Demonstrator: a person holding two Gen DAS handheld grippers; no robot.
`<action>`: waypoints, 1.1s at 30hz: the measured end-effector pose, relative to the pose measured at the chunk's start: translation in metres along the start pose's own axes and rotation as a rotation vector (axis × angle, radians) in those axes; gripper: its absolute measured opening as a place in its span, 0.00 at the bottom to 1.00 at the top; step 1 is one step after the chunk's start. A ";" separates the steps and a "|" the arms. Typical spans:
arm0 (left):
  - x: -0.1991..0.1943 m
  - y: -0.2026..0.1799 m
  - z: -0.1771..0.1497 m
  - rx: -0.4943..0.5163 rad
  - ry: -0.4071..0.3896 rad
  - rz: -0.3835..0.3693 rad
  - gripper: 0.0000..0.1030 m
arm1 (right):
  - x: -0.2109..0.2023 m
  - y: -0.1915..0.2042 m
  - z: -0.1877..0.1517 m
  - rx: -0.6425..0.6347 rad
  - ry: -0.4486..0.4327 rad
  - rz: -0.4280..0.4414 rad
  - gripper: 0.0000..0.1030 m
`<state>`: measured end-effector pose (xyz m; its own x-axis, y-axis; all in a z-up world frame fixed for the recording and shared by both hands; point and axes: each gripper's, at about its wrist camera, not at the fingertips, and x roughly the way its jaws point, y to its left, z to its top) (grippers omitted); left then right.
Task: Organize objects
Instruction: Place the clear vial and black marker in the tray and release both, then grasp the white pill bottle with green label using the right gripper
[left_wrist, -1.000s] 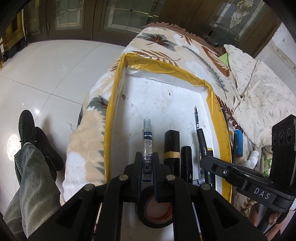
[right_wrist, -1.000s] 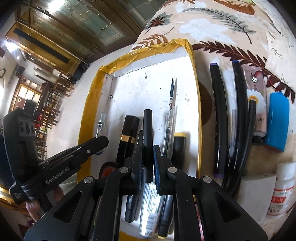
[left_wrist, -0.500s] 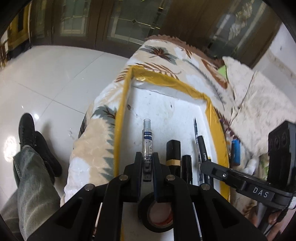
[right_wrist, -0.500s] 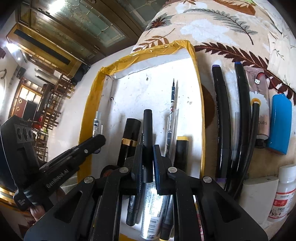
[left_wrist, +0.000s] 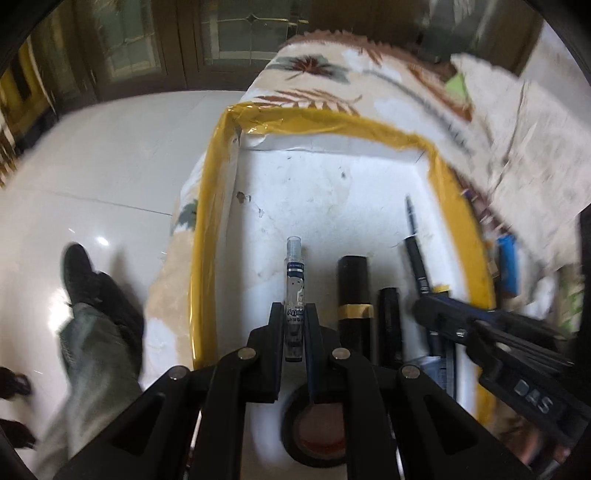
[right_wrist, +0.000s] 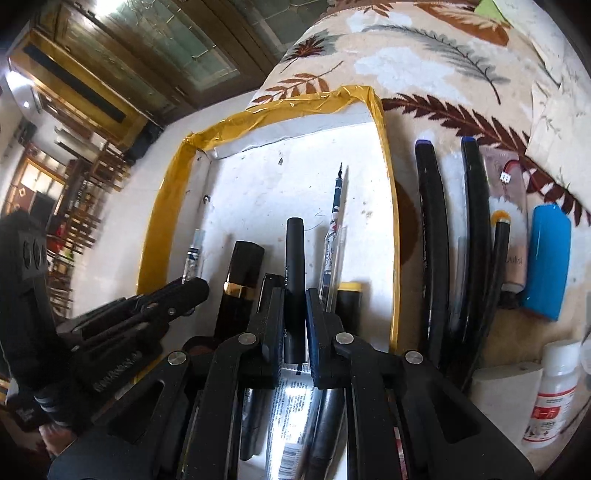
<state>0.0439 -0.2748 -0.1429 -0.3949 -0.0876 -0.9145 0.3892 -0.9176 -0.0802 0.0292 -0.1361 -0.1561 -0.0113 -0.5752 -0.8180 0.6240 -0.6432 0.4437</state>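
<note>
A white tray with a yellow taped rim (left_wrist: 207, 236) (right_wrist: 162, 206) lies on a leaf-patterned blanket. My left gripper (left_wrist: 294, 314) is shut on a clear pen with a blue band (left_wrist: 294, 280), held over the tray's left part. My right gripper (right_wrist: 294, 299) is shut on a black pen (right_wrist: 294, 258), over the tray's middle. In the tray lie a black tube with a gold band (left_wrist: 352, 291) (right_wrist: 240, 273), a short black marker (left_wrist: 389, 321), a blue refill pen (right_wrist: 334, 221) and a roll of black tape (left_wrist: 321, 432).
Right of the tray on the blanket lie two long black markers (right_wrist: 432, 240), a blue lighter-like case (right_wrist: 546, 258), a beige tube (right_wrist: 511, 206) and a white bottle with a red label (right_wrist: 550, 395). A person's leg and shoe (left_wrist: 85, 288) are on the tiled floor at the left.
Both grippers have lifted and drawn back a little with their pens still held. The left view has swung and is blurred with motion.
</note>
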 end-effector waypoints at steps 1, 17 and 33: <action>0.002 -0.003 0.001 0.019 0.006 0.020 0.08 | 0.000 0.001 0.000 -0.002 0.001 -0.010 0.11; -0.049 0.006 -0.031 -0.150 -0.156 -0.277 0.73 | -0.033 -0.012 -0.014 0.071 -0.048 0.143 0.38; -0.069 -0.124 -0.071 0.097 -0.092 -0.381 0.73 | -0.132 -0.138 -0.104 0.289 -0.187 0.107 0.38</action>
<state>0.0816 -0.1274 -0.0983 -0.5704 0.2352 -0.7870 0.1218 -0.9233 -0.3643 0.0258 0.0815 -0.1471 -0.1172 -0.7121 -0.6922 0.3833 -0.6755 0.6300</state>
